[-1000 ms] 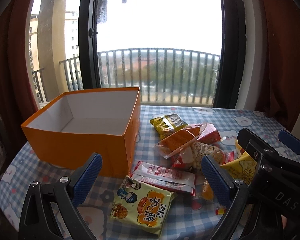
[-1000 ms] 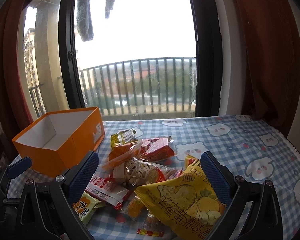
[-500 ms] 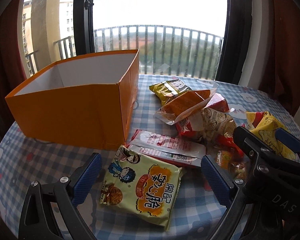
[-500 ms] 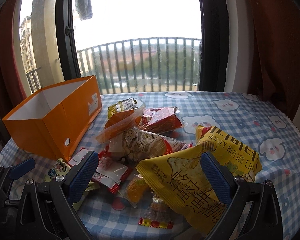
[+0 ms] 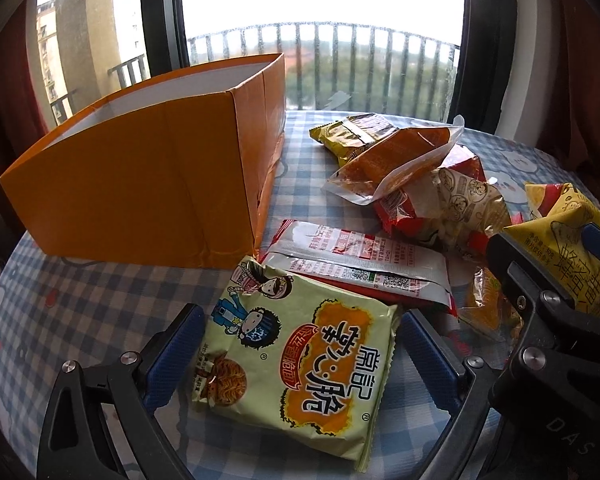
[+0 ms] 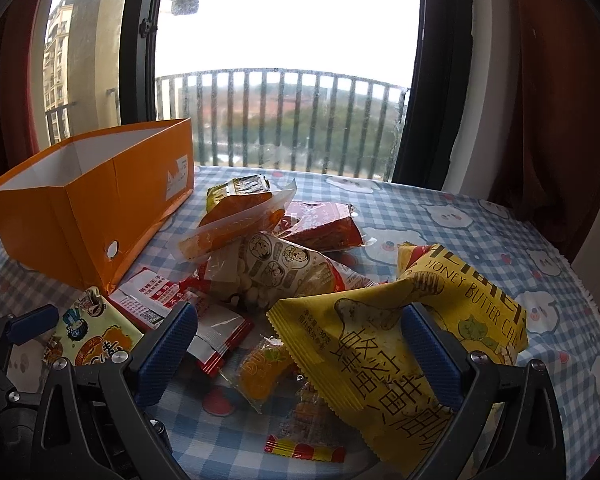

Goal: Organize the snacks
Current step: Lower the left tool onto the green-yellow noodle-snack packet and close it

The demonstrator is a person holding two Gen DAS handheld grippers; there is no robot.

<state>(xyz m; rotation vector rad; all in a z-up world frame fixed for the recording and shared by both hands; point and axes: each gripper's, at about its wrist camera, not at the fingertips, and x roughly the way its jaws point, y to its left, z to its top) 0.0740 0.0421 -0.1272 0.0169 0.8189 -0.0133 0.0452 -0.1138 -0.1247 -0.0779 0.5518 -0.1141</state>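
Observation:
An orange box with a white inside stands open at the left on the blue checked tablecloth. My left gripper is open, low over a pale green noodle snack pack that lies between its fingers. My right gripper is open too, with a yellow honey butter chips bag between its blue pads. Behind them a pile holds a white and red sachet, an orange clear bag, a cartoon-printed bag and a red packet.
A small orange jelly pack and a thin red and yellow candy lie near the front edge. The table stands against a large window with a balcony railing; dark red curtains hang at both sides. Bare cloth lies to the right.
Both grippers have come down and forward toward the snacks. The green noodle pack now lies between the left fingers and the yellow chips bag between the right ones.

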